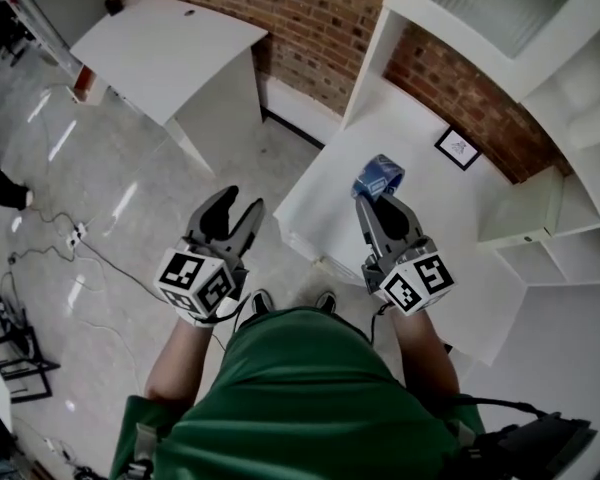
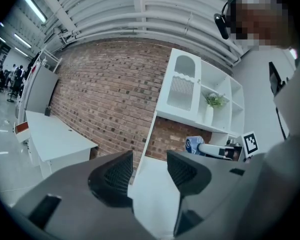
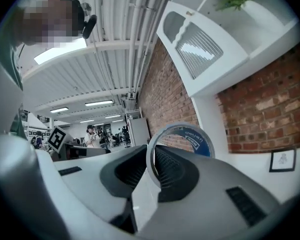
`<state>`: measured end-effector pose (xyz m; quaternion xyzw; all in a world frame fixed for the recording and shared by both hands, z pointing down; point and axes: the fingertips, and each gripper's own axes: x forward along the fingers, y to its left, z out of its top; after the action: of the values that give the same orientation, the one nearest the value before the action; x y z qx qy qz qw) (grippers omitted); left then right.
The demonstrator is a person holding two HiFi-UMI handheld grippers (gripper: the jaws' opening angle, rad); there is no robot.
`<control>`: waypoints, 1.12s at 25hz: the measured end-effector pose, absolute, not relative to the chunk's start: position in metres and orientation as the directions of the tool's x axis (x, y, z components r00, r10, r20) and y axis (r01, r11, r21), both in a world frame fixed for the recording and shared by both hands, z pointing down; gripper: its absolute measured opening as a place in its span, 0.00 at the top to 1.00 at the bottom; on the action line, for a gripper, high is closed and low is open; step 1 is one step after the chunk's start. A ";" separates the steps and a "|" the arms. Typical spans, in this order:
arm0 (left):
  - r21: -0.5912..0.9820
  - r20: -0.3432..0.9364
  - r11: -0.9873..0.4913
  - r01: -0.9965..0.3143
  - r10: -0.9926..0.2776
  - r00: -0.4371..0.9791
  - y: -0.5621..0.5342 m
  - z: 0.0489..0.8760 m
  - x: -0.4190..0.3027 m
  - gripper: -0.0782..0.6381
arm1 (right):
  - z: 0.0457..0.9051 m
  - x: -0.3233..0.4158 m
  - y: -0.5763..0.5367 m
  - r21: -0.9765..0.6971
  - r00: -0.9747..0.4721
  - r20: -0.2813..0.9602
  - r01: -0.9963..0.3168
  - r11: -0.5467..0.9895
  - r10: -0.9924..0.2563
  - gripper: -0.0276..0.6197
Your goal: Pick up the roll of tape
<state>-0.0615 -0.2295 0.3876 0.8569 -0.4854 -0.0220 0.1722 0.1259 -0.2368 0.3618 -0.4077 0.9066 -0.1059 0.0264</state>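
Room: a light glossy floor (image 1: 110, 198) with a brick wall (image 1: 320, 18) at the far side.
Shelf unit: tall and white (image 1: 570, 248), against the wall at the right, with a ribbed door panel (image 1: 500, 8) near its top.
Shelf contents: one open compartment holds a small green plant (image 2: 215, 100) in a white vase (image 2: 209, 115).
Counter: white (image 1: 430, 218), running from the shelf unit towards the person; a small framed picture (image 1: 458, 148) leans at its far edge by the bricks.
Desk: white (image 1: 165, 53), far left, well apart from the counter.
Floor clutter: cables (image 1: 100, 258) trail across the left side.
Person: green shirt (image 1: 300, 398), seen from above, one gripper in each hand.
Left gripper: (image 1: 240, 206) raised over the floor, left of the counter, jaws apart with nothing between them.
Right gripper: (image 1: 378, 203) raised over the counter's near-left part, jaws clamped on the roll's wall.
Roll of tape: (image 3: 185, 139) a ring with a blue printed core, at the right gripper's tips.
Tape's direction: it stands on edge, rising past the jaw tips, and its hole is turned partly towards the gripper camera.
In the way: nothing touches the roll but the jaws.
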 end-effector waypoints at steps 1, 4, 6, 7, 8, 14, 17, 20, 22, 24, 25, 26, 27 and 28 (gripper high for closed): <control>0.317 0.122 -0.470 -0.824 -0.841 0.527 -0.230 0.384 -0.062 0.58 | 0.355 0.126 -0.235 -0.198 -0.663 0.023 -0.736 0.647 -0.748 0.86; 0.317 0.105 -0.476 -0.820 -0.842 0.529 -0.233 0.377 -0.061 0.58 | 0.337 0.126 -0.232 -0.158 -0.660 -0.012 -0.740 0.653 -0.751 0.86; 0.308 0.113 -0.478 -0.823 -0.840 0.530 -0.235 0.377 -0.059 0.58 | 0.328 0.125 -0.230 -0.139 -0.664 -0.029 -0.738 0.661 -0.747 0.86; 0.308 0.116 -0.479 -0.822 -0.839 0.532 -0.235 0.377 -0.057 0.58 | 0.325 0.125 -0.229 -0.130 -0.666 -0.035 -0.736 0.664 -0.745 0.86; 0.310 0.118 -0.481 -0.820 -0.837 0.535 -0.236 0.377 -0.055 0.58 | 0.323 0.125 -0.228 -0.123 -0.668 -0.038 -0.735 0.667 -0.743 0.86; 0.316 0.115 -0.488 -0.814 -0.832 0.543 -0.240 0.373 -0.045 0.58 | 0.316 0.130 -0.228 -0.108 -0.668 -0.054 -0.735 0.669 -0.742 0.86; 0.317 0.114 -0.490 -0.812 -0.830 0.545 -0.241 0.370 -0.044 0.58 | 0.313 0.131 -0.228 -0.103 -0.668 -0.059 -0.735 0.670 -0.742 0.86; 0.314 0.113 -0.490 -0.813 -0.831 0.545 -0.239 0.367 -0.044 0.58 | 0.311 0.131 -0.227 -0.102 -0.673 -0.063 -0.730 0.675 -0.737 0.86; 0.307 0.112 -0.493 -0.814 -0.830 0.546 -0.238 0.366 -0.044 0.58 | 0.309 0.131 -0.226 -0.102 -0.675 -0.065 -0.728 0.678 -0.735 0.86; 0.299 0.112 -0.498 -0.814 -0.829 0.548 -0.239 0.364 -0.045 0.58 | 0.307 0.130 -0.225 -0.101 -0.678 -0.068 -0.726 0.681 -0.732 0.86; 0.298 0.113 -0.498 -0.814 -0.829 0.548 -0.239 0.363 -0.045 0.58 | 0.307 0.129 -0.226 -0.101 -0.679 -0.068 -0.724 0.682 -0.731 0.86; 0.300 0.114 -0.496 -0.815 -0.829 0.547 -0.240 0.362 -0.045 0.58 | 0.307 0.128 -0.226 -0.102 -0.681 -0.068 -0.723 0.684 -0.729 0.86; 0.303 0.117 -0.493 -0.816 -0.830 0.545 -0.240 0.362 -0.045 0.58 | 0.307 0.128 -0.226 -0.103 -0.682 -0.068 -0.721 0.685 -0.728 0.86; 0.305 0.119 -0.490 -0.817 -0.831 0.543 -0.241 0.361 -0.044 0.58 | 0.308 0.129 -0.226 -0.105 -0.683 -0.068 -0.720 0.686 -0.727 0.86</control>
<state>-0.0443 -0.2405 0.3612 0.8629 -0.4774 -0.0221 0.1643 0.1286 -0.2262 0.3078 -0.3946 0.9167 -0.0349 0.0521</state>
